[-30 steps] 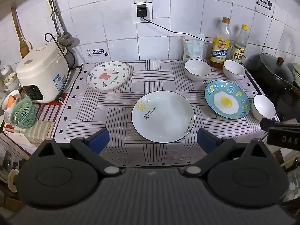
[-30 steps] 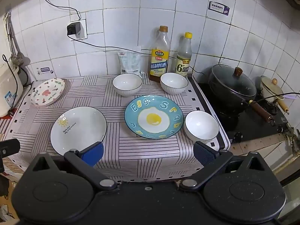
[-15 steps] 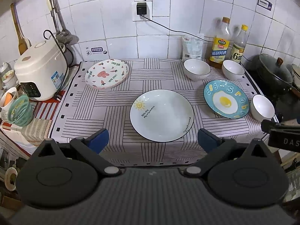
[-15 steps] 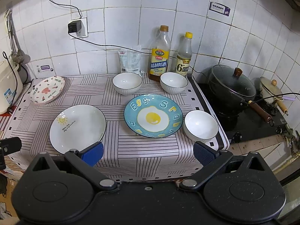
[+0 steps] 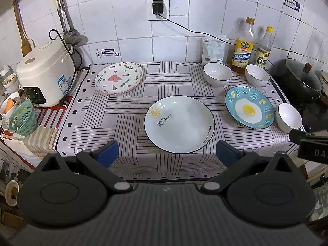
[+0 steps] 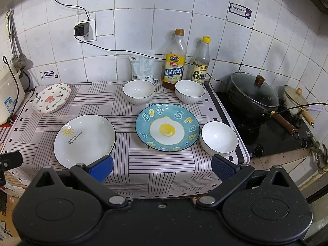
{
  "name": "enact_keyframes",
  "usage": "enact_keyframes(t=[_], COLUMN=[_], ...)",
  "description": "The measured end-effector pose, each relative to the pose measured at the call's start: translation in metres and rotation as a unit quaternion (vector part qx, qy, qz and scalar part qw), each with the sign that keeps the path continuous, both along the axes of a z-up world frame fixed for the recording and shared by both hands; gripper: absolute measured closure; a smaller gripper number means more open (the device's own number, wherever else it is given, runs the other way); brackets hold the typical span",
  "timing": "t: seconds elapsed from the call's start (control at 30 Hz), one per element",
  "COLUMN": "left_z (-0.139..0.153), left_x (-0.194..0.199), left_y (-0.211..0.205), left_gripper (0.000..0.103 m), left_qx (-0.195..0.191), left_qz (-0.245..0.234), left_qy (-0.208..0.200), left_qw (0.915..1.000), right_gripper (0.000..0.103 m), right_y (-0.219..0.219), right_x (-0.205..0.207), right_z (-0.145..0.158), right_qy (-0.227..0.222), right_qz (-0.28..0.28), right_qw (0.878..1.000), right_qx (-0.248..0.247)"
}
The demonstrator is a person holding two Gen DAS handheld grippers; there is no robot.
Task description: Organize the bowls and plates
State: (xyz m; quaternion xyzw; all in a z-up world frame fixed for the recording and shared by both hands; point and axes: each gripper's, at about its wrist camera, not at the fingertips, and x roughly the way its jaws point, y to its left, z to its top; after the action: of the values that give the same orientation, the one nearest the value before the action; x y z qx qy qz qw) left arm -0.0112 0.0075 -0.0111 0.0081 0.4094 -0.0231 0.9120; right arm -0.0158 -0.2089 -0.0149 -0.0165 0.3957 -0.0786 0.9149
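**Plates and bowls spread over the striped cloth, both grippers empty**

The white sun plate [image 5: 179, 124] lies near the front edge of the striped tablecloth [image 5: 123, 110], with the blue fried-egg plate [image 5: 249, 109] to its right and the pink bear plate [image 5: 119, 77] far back on the left, near the rice cooker [image 5: 46, 72]. Three white bowls stand apart: one [image 6: 139, 91] beside the cooking wine bottle [image 6: 174, 61], a second [image 6: 189, 91] before the vinegar bottle [image 6: 202, 60], a third [image 6: 219, 138] just right of the egg plate, by the cloth's edge. The left gripper [image 5: 167, 152] hangs released, jaws spread wide, in front of the sun plate, touching nothing. The right gripper [image 6: 162, 164] is likewise released and empty, short of the egg plate.
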Motion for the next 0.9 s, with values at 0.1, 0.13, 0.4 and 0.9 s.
enact_keyframes(t=[0.1, 0.13, 0.4, 0.9], left_z=[0.0, 0.0, -0.001, -0.002], left_x=[0.0, 0.0, 0.001, 0.016], left_y=[0.0, 0.0, -0.001, 0.017], left_gripper=[0.001, 0.001, 0.001, 0.001], left_qx=[0.001, 0.001, 0.001, -0.026], left_qz=[0.0, -0.001, -0.002, -0.022], left_qy=[-0.001, 0.0, -0.001, -0.027], left_qw=[1.0, 1.0, 1.0, 0.9991], right_gripper=[0.0, 0.0, 0.0, 0.0], right_y=[0.0, 0.0, 0.001, 0.001], right_x=[0.0, 0.0, 0.0, -0.001], right_z=[0.0, 0.0, -0.003, -0.002], right_qy=[0.0, 0.001, 0.002, -0.066], right_qz=[0.001, 0.001, 0.0, 0.051], right_qw=[1.0, 1.0, 1.0, 0.996], right_qx=[-0.001, -0.002, -0.006, 0.037])
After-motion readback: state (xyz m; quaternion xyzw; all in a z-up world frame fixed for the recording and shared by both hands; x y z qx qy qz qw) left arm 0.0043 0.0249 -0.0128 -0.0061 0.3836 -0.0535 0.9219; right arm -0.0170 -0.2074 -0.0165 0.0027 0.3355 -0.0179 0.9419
